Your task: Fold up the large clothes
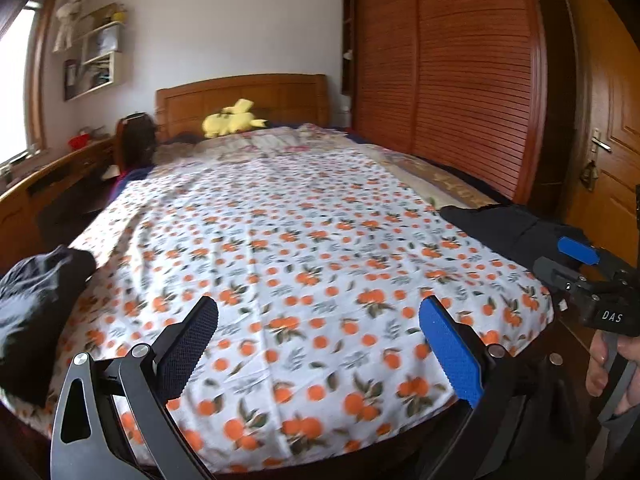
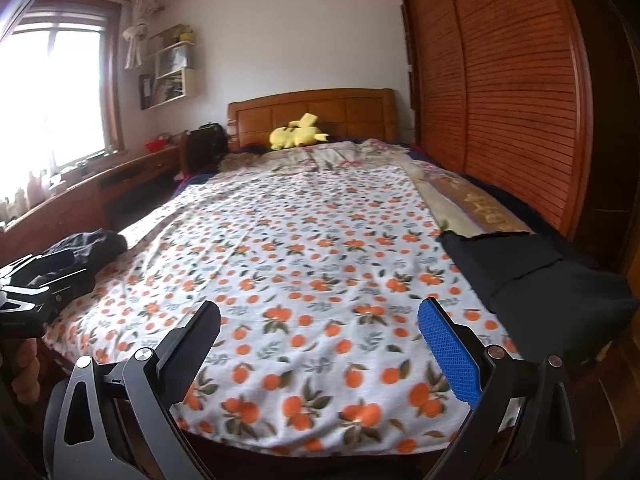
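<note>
Both handheld grippers hover at the foot of a wooden bed, above its white bedsheet printed with oranges [image 1: 304,240], their fingers spread wide and holding nothing: the left gripper [image 1: 318,344] over the sheet's near centre, the right gripper [image 2: 319,346] likewise in its own view. Two dark garments lie at opposite near corners. A flat, neatly squared black folded cloth [image 2: 520,276] rests on the right edge of the bed, partly over a strip of beige patterned bedding [image 2: 472,208], and looks already dealt with. A crumpled dark grey-black garment [image 1: 36,300] sits heaped at the left edge, bunched with pale creases and no clear outline; its type cannot be told. Judging by the scene, the step in hand is fetching that heap to the open middle of the sheet. Done well, it calls for pinching the fabric at two well-separated points, ideally shoulders or a hem once they can be found, lifting so it hangs free and untwists, then laying it flat before any fold. Soft, limp cloth will sag and drag, so a grip on a single layer matters. A yellow plush toy [image 1: 232,119] lies by the wooden headboard [image 1: 240,100], well clear of the work.
</note>
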